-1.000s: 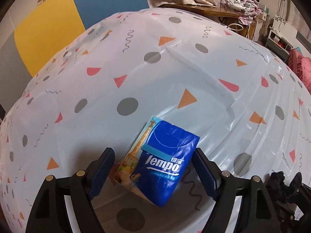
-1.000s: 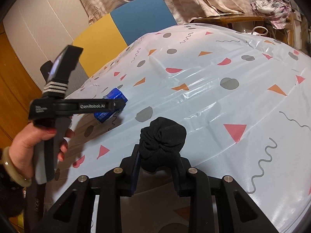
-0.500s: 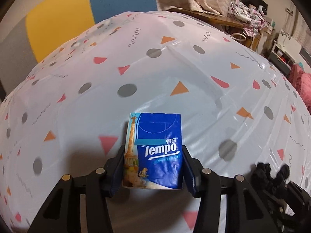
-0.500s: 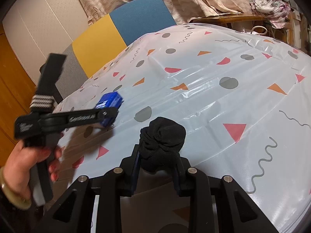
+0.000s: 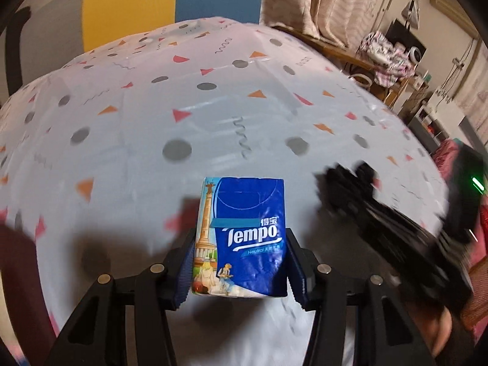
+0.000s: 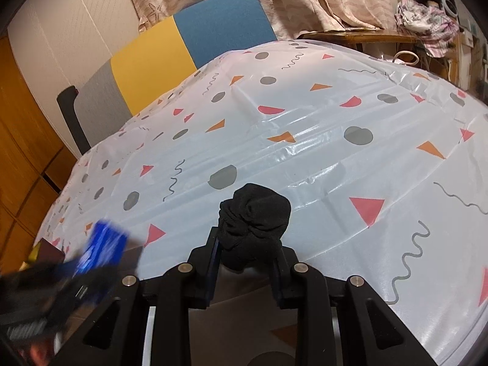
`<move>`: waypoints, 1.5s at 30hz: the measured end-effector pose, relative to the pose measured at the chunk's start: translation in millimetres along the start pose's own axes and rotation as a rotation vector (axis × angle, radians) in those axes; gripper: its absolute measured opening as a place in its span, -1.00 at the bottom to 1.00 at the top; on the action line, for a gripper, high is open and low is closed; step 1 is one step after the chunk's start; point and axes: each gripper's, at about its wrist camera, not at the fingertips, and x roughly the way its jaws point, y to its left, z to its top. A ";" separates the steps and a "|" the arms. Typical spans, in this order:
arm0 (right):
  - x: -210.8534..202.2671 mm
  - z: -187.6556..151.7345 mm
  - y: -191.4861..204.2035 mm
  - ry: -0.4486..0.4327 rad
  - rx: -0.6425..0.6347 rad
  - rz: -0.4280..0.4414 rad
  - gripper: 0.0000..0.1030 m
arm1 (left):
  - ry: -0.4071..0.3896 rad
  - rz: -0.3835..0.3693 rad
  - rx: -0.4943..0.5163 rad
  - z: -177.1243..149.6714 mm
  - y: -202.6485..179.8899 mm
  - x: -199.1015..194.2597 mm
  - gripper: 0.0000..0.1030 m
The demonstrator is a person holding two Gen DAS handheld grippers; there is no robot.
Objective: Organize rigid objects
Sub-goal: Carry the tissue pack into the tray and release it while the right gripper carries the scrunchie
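Observation:
My left gripper (image 5: 241,262) is shut on a blue Tempo tissue pack (image 5: 244,235) and holds it upright above the patterned tablecloth (image 5: 183,116). The pack also shows blurred at the lower left of the right wrist view (image 6: 102,248), held in the left gripper there. My right gripper (image 6: 245,259) is shut on a balled black sock (image 6: 254,224) and holds it over the near table edge. The right gripper with the sock appears blurred at the right of the left wrist view (image 5: 381,207).
A chair with a grey, yellow and blue back (image 6: 183,45) stands at the far side of the table. A wooden side table with crumpled cloth (image 6: 424,24) is at the back right. Wooden cabinets (image 6: 18,140) are at the left.
My left gripper closed on the tissue pack, lifted it and carried it toward the near left table edge, closer to the right gripper. The right gripper has kept hold of the sock.

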 end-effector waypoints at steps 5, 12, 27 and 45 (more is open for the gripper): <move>1.0 -0.4 8.6 0.004 -0.046 -0.054 -0.46 | -0.042 -0.059 -0.038 -44.9 -1.2 -40.9 0.03; -0.5 -1.8 21.9 -0.004 -0.117 -0.123 -0.44 | -0.122 -0.067 -0.055 -77.1 24.5 -100.1 0.03; -18.6 -3.8 43.1 -0.039 -0.202 -0.180 -0.45 | -0.275 0.045 -0.311 -118.7 167.1 -197.8 0.03; -134.7 -64.3 169.2 -0.086 -0.258 0.161 -0.45 | -0.199 0.174 -0.594 -110.4 328.8 -168.9 0.04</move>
